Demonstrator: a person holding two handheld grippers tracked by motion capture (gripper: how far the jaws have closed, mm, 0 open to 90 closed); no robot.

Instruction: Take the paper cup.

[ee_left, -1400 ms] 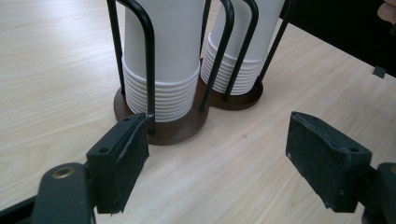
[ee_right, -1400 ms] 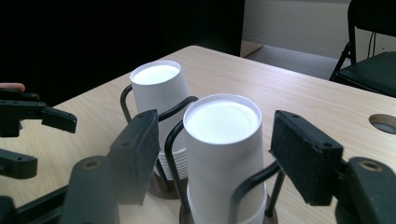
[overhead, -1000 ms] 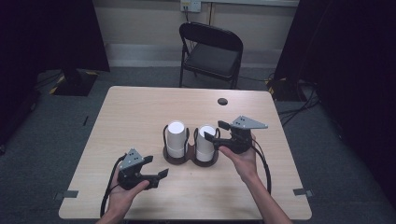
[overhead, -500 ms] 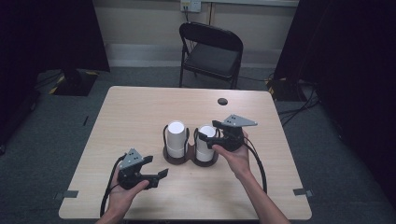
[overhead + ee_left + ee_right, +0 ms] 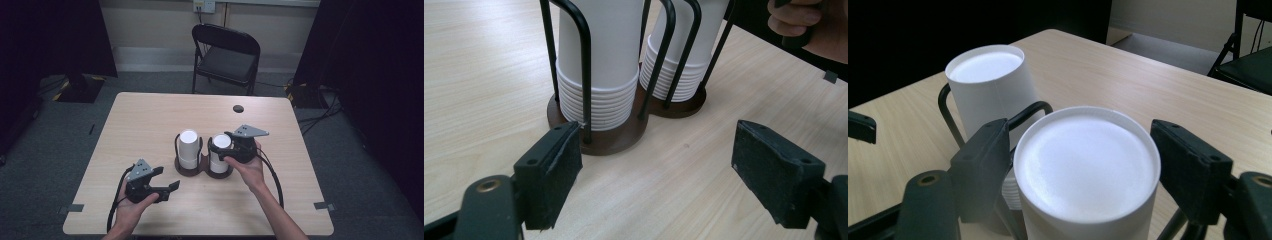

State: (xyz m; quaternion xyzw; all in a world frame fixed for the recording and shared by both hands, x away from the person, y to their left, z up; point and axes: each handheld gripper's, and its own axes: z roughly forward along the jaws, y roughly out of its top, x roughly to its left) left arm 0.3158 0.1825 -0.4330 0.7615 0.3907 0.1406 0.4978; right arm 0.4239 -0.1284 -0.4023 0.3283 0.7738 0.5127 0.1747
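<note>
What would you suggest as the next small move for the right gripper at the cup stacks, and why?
Probably close the right gripper on the top cup of the right-hand stack. Its jaws, which have just been closing, flank that cup's upturned bottom on both sides, with a small gap on the right. The left gripper rests open on the table, clear of the holder.

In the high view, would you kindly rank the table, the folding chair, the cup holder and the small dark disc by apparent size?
1. table
2. folding chair, though it stands farther from the camera
3. cup holder
4. small dark disc
</note>
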